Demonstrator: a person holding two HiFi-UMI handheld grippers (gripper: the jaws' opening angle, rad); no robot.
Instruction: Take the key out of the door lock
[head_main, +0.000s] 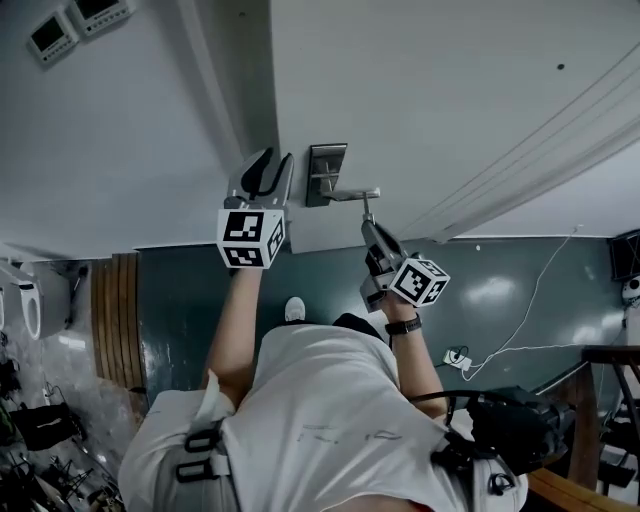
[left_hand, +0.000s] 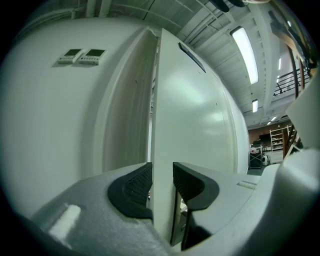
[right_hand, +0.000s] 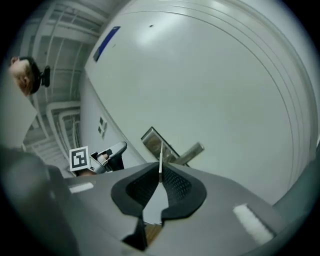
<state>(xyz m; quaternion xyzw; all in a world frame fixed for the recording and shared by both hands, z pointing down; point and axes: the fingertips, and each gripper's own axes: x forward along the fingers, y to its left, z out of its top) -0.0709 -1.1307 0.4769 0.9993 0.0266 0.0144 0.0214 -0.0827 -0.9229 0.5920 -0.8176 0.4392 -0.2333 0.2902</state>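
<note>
**Door** (left_hand: 195, 115): white, standing ajar; its free edge runs up the middle of the left gripper view.

**Left gripper** (left_hand: 162, 182): jaws clenched on the door's edge, one ribbed pad on each face. In the head view it sits just left of the lock plate (head_main: 327, 170).

**Lock plate and lever handle** (right_hand: 192, 151): brushed metal, on the door's face. The handle sticks out sideways from the plate.

**Key** (right_hand: 160, 155): thin metal blade, seen edge-on. It is grasped between the jaws of the right gripper (right_hand: 160, 176), which stand almost together on it. The blade points at the lock plate, its tip by the root of the handle. Whether the tip sits in the lock or just clear of it cannot be told.

**Wall panels** (left_hand: 81, 56): two small display units, side by side on the wall beside the door frame.

**Wristwatch** (head_main: 403, 325): dark band on the person's right wrist.
</note>
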